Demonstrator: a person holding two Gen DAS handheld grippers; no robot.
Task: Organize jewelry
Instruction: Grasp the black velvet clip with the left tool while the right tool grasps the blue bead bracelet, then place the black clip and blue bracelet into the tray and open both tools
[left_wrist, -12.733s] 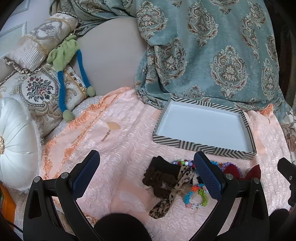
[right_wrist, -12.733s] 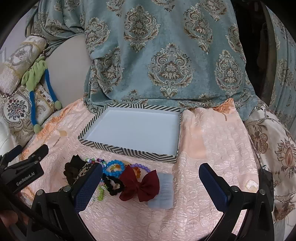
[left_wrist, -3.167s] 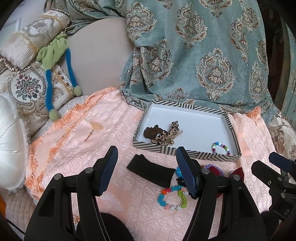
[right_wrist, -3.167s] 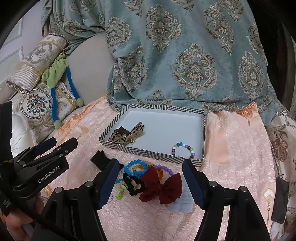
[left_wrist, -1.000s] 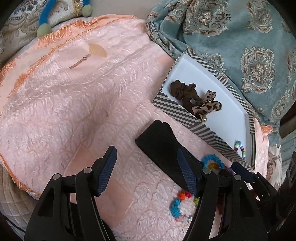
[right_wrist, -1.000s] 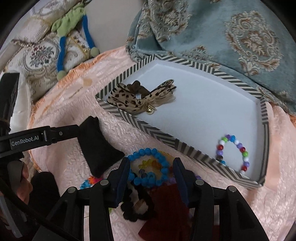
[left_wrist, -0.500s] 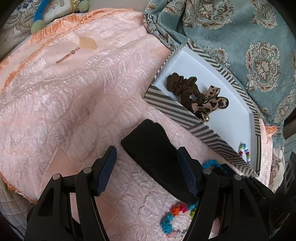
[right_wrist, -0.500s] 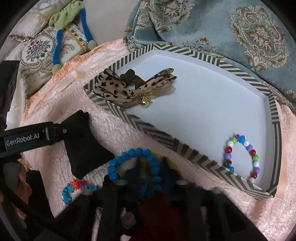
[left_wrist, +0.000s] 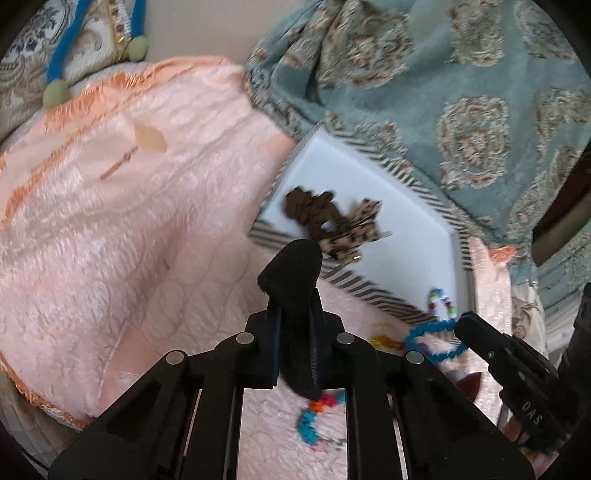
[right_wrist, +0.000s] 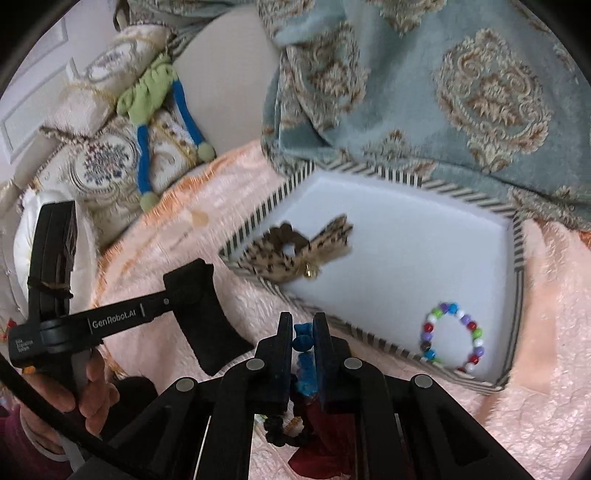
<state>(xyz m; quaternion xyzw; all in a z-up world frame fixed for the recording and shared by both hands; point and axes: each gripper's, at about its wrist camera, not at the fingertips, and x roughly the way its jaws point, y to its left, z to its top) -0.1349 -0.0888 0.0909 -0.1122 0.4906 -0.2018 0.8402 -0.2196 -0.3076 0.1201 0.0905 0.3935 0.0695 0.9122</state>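
Below the right hand-held gripper (right_wrist: 303, 341), its closed fingers cover most of the blue bead bracelet (right_wrist: 303, 341), and the dark red bow (right_wrist: 317, 454) is largely hidden. Ahead, the striped tray (right_wrist: 517, 236) and teal blanket (right_wrist: 480, 92) are motion-blurred.

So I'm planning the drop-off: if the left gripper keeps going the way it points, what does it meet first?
Probably the striped tray's near rim, then the leopard bow behind it; depth is uncertain.
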